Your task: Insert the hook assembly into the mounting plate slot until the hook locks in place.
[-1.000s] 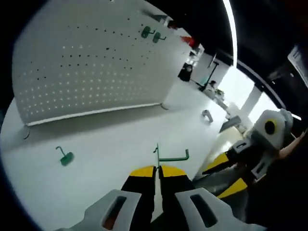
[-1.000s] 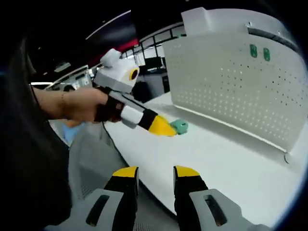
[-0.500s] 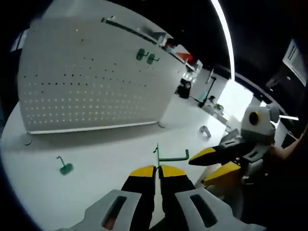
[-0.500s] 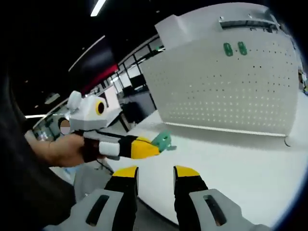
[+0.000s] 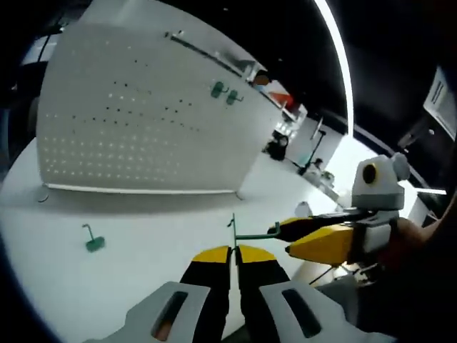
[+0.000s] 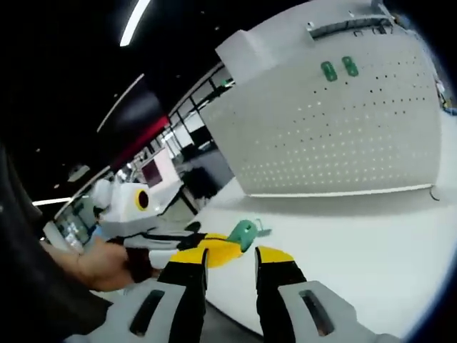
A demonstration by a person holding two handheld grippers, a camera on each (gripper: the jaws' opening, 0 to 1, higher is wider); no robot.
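Note:
My left gripper (image 5: 233, 251) is shut on a green wire hook (image 5: 253, 234), whose arm runs right to an upturned end. The right gripper (image 5: 293, 237) comes in from the right, open, its yellow fingertips (image 5: 318, 245) right at that end; contact is unclear. In the right gripper view, my right gripper (image 6: 230, 260) is open at the bottom, and the left gripper (image 6: 223, 247) holds the green hook (image 6: 244, 233) just above its jaws. The white pegboard (image 5: 143, 121) (image 6: 343, 128) stands upright behind, with two green hooks (image 5: 223, 92) (image 6: 338, 68) mounted near its top.
A loose green hook (image 5: 93, 241) lies on the white table (image 5: 150, 232) at the left, in front of the pegboard. A small pale object (image 5: 303, 208) sits near the table's far right edge. A person's hand (image 6: 100, 264) holds the left gripper.
The right gripper has risen from the lower right and closed in level with the hook's free end. The left gripper keeps its hold on the hook. Both views have shifted with the hands.

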